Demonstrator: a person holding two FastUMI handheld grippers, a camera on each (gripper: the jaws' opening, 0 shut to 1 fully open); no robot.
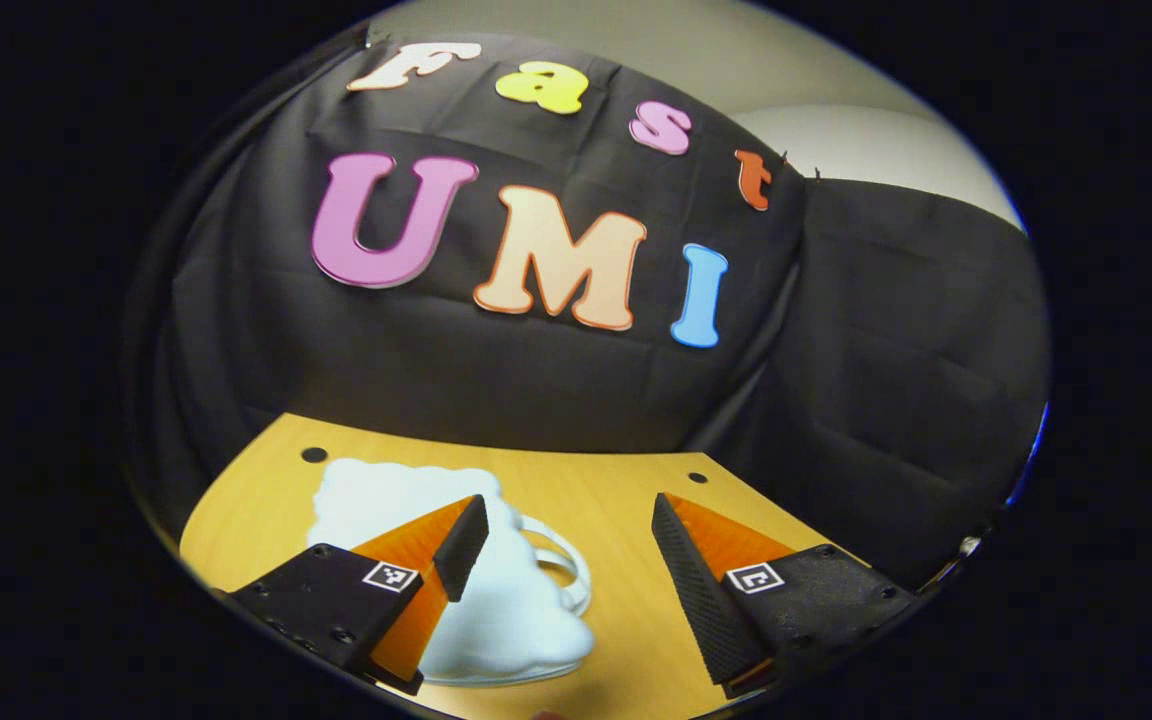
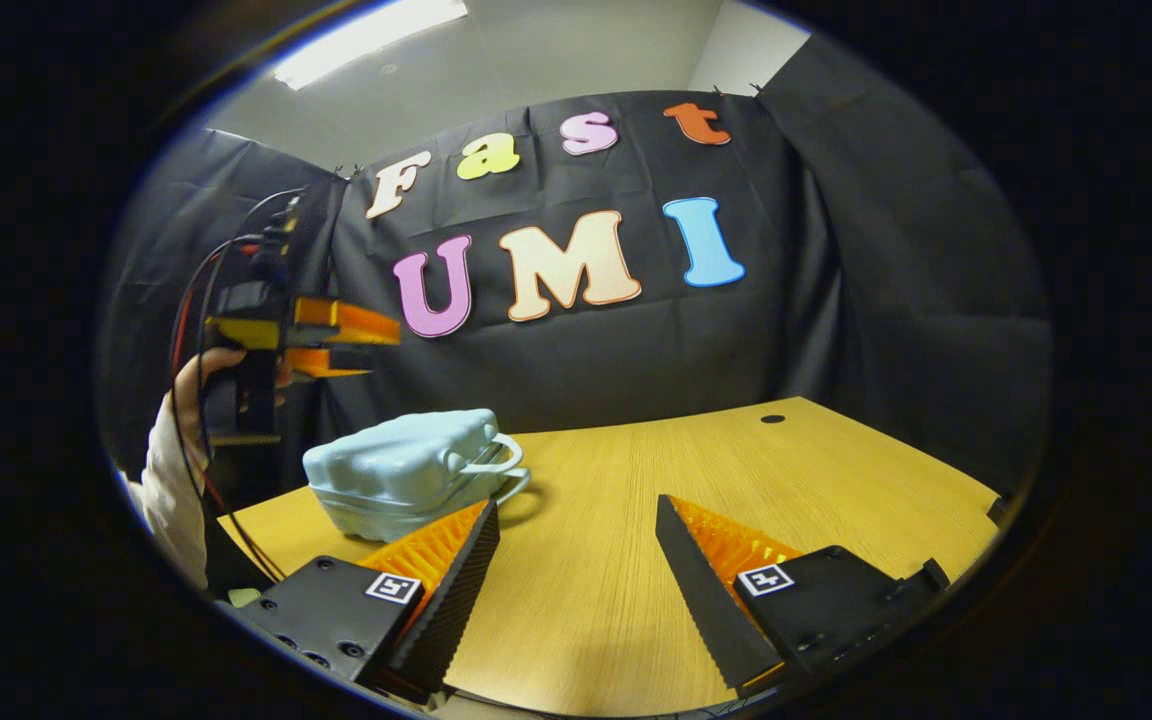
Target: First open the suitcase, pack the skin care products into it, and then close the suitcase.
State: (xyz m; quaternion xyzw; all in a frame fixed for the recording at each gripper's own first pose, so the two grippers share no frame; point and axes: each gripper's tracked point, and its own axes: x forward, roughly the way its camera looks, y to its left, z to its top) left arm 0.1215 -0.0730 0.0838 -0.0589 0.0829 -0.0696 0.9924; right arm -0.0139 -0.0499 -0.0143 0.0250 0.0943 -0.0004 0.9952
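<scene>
Suitcase (image 1: 496, 590) lies closed on the tabletop (image 1: 626, 520), just ahead of the left claw (image 1: 566, 560) and partly under its left finger. From the right claw (image 2: 576, 560) it sits ahead and to the left, well short of the fingers. It is a small pale shell, rounded and lumpy like moulded plastic, with a looped handle (image 2: 496, 465) facing the open wood. Flat on its side, lid up, it looks ready to be opened. Both claws are spread wide and hold nothing; their ridged black pads and orange ribbed backs suit gripping a smooth shell. The tabletop is light wood grain with small round holes. A hand (image 2: 198, 385) holds the left claw raised above the suitcase, likely poised to come down on the lid.
</scene>
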